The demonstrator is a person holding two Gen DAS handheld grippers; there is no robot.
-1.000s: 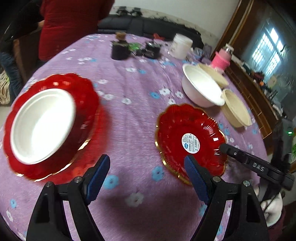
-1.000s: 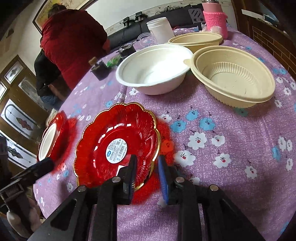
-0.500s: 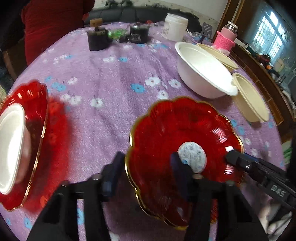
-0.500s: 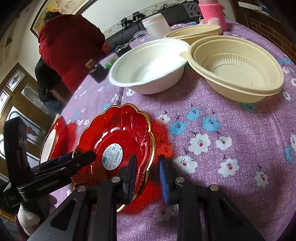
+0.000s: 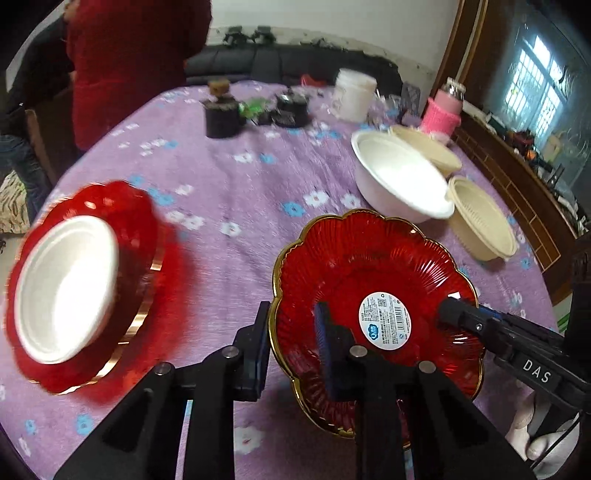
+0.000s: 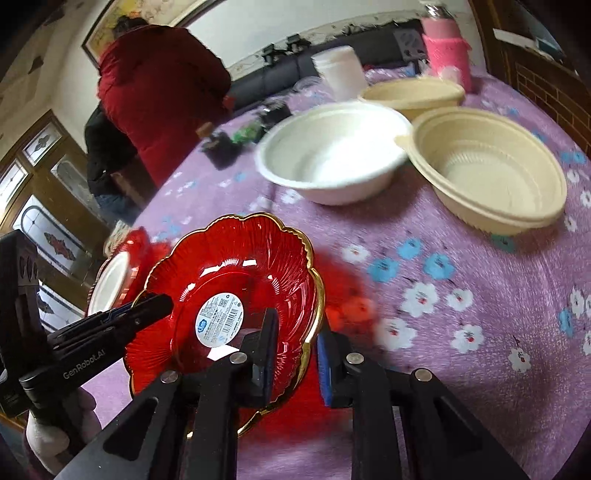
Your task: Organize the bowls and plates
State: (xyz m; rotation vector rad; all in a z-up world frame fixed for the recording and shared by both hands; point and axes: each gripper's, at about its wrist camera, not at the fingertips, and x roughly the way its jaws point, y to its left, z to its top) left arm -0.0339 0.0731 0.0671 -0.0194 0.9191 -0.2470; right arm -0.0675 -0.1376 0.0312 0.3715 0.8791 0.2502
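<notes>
Since a second ago my left gripper (image 5: 293, 349) has closed on the red plate's (image 5: 373, 266) nine o'clock rim—right gripper (image 6: 295, 354) clamps three o'clock, lifting it evenly.

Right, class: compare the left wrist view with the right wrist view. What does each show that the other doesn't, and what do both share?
Only the left wrist view: a window.

Only the right wrist view: a framed picture on the wall.

Both: the red plate with both grippers clamped on its rim, the white bowl, the beige bowls, and the pink-sleeved bottle.
</notes>
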